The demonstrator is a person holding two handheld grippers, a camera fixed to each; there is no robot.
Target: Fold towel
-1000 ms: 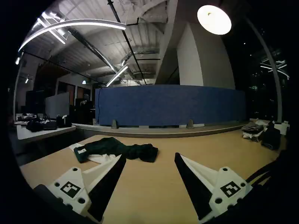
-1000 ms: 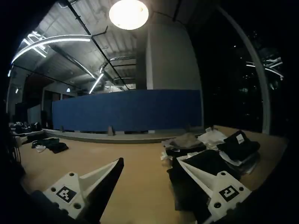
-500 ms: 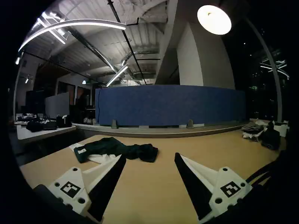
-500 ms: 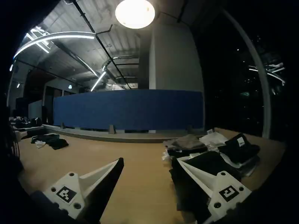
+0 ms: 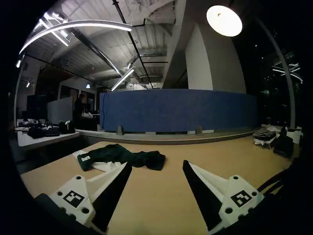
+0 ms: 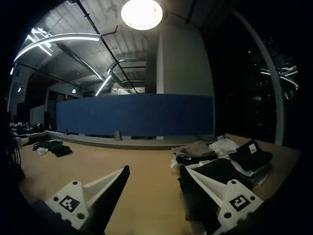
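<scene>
We hold left gripper (image 5: 156, 162) and right gripper (image 6: 156, 167) level, both pointing 12 o'clock, jaws spread wide, empty.

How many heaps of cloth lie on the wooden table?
2. A crumpled dark green heap lies ahead of the left tongs; a stack lies by the right tongs. More may be hidden.

**Soft cloth, smooth wood, hard plastic**

The surface (image 5: 164, 199) looks like pale wood, smooth and not shiny. The dark green towel (image 5: 129, 156) is soft, crumpled cloth. The left gripper (image 5: 156, 163) and right gripper (image 6: 156, 167) are dull white plastic with black insides (maybe rubber, hard to tell). The blue wall panel (image 5: 176, 109) looks fuzzy like felt. The ceiling pipes (image 5: 98, 51) are grey metal.
</scene>
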